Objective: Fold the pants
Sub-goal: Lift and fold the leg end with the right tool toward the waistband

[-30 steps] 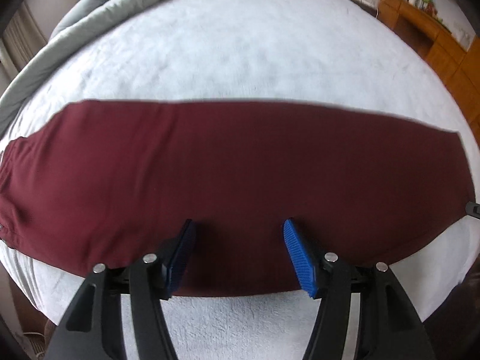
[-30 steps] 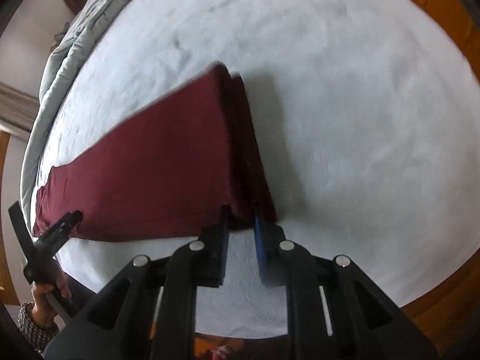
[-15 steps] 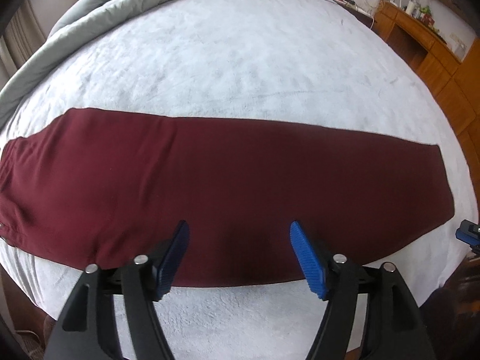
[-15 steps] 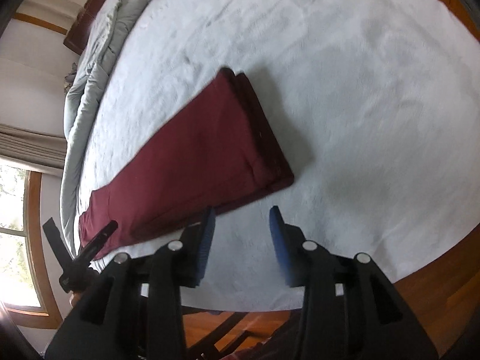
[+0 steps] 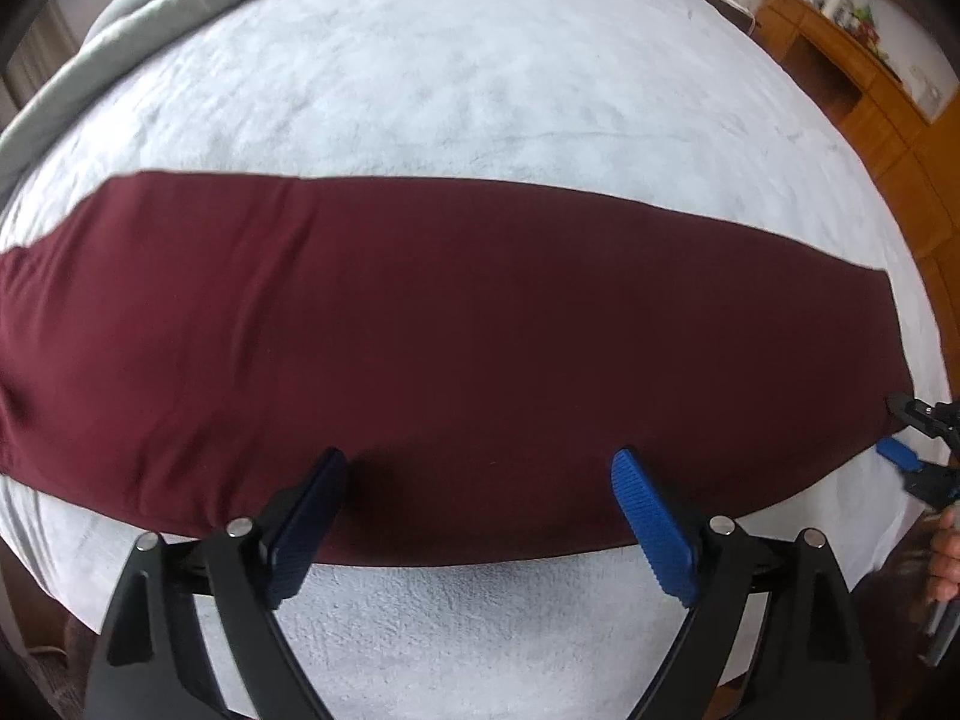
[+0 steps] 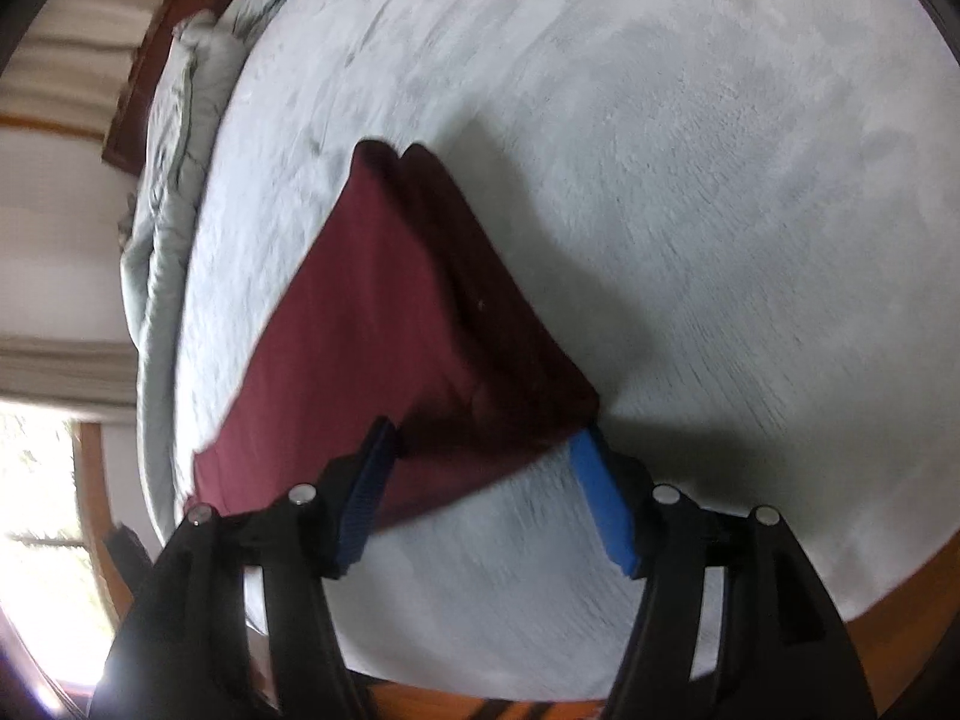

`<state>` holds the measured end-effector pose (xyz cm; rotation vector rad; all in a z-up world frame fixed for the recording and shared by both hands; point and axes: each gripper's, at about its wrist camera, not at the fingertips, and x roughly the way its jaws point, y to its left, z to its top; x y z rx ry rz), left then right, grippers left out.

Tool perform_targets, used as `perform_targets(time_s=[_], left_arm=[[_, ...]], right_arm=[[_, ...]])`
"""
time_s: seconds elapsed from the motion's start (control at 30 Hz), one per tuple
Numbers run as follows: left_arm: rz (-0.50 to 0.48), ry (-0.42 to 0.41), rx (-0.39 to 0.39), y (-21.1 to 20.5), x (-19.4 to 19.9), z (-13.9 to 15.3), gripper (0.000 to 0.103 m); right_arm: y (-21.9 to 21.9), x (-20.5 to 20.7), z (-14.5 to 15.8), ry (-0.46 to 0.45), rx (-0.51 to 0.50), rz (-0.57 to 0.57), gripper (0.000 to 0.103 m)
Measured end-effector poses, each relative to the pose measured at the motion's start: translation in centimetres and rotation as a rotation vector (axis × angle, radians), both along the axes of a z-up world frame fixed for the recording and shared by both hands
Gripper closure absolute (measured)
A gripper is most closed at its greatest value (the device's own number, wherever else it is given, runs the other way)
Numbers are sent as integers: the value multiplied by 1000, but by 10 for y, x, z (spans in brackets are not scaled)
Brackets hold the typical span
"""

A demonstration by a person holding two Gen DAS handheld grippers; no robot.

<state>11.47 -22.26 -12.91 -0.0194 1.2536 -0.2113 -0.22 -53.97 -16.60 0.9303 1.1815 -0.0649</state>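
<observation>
Pants (image 5: 456,336) are lying flat on the bed (image 5: 480,90), doubled lengthwise into one long maroon strip running along the bed's near edge, with a grey duvet (image 5: 156,18) bunched at the bed's far side. Cloth like this is looking soft, light and limp to me, so it is likely sagging wherever it is not supported, and the stacked layers may be sliding over each other. The left gripper (image 5: 480,498) is hovering over the strip's near long edge, its fingers (image 5: 651,516) opening wide with nothing pinched. The right gripper (image 6: 486,480) is at the cuff end (image 6: 516,396), fingers (image 6: 600,498) opening around that corner without pressing it. I would be taking both cuff corners, catching every layer, and carrying them towards the waist.
</observation>
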Motion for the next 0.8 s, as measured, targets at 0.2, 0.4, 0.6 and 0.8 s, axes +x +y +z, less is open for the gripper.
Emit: perform_targets(time_s=[0.2,0.4,0.6,0.8], left_arm=[[42,-1,-19,16,3,5,13],[104,-46,-38,35,5,27,13],[93,-129,-34,39,6,52,13],[31,-3,82,22,12,-7,13]], right_arm=[[4,13,8,-67,35,13,79],[-1,15,70,-199,29,-16,85],[1,22,102,-249,-14,52,85],[-10,27,10,13,-70,-7,85]])
